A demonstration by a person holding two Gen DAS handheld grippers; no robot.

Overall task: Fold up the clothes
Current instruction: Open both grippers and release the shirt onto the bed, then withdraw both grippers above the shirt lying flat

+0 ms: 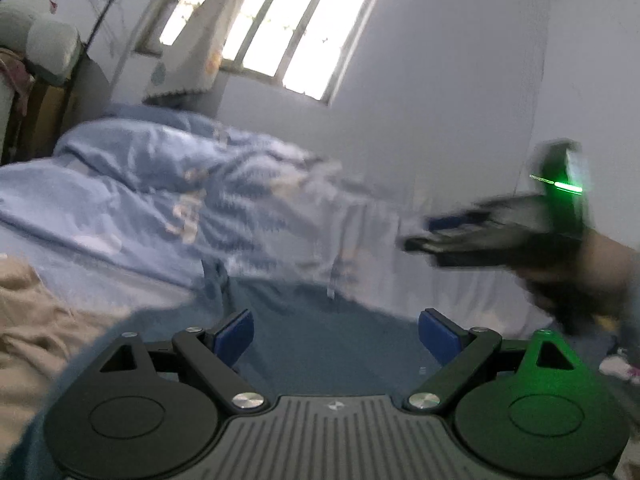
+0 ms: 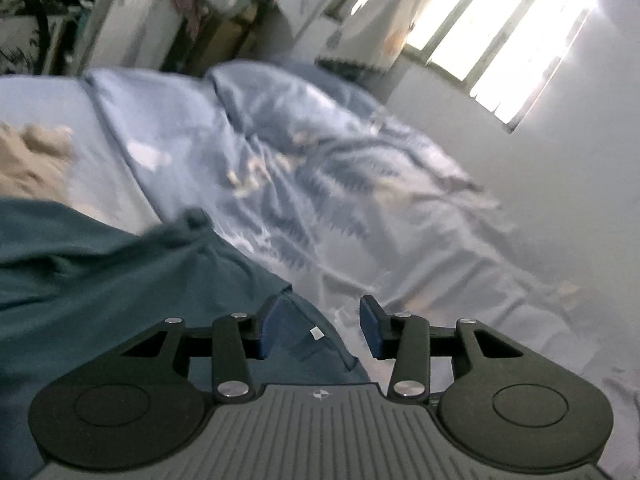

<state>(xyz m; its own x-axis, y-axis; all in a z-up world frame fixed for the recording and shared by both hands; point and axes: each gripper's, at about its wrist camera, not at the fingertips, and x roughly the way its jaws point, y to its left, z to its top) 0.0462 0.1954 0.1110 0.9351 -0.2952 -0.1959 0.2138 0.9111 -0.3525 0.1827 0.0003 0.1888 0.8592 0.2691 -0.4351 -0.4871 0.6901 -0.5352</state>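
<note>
Bedding: a rumpled blue quilt [image 2: 304,184] fills mid-frame, beige garment [image 2: 32,164] at left, window [image 2: 492,28] upper right. Teal garment [image 2: 100,264] lies under the right gripper [image 2: 320,330], fingers apart and empty; left gripper [image 1: 336,338] spread wide, empty.

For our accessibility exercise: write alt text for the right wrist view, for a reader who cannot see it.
The right hand-held gripper hangs part-open above a teal garment on a bed, the cloth's edge showing behind its jaws. Beyond lie a rumpled blue patterned duvet, a beige garment and a bright window.
</note>
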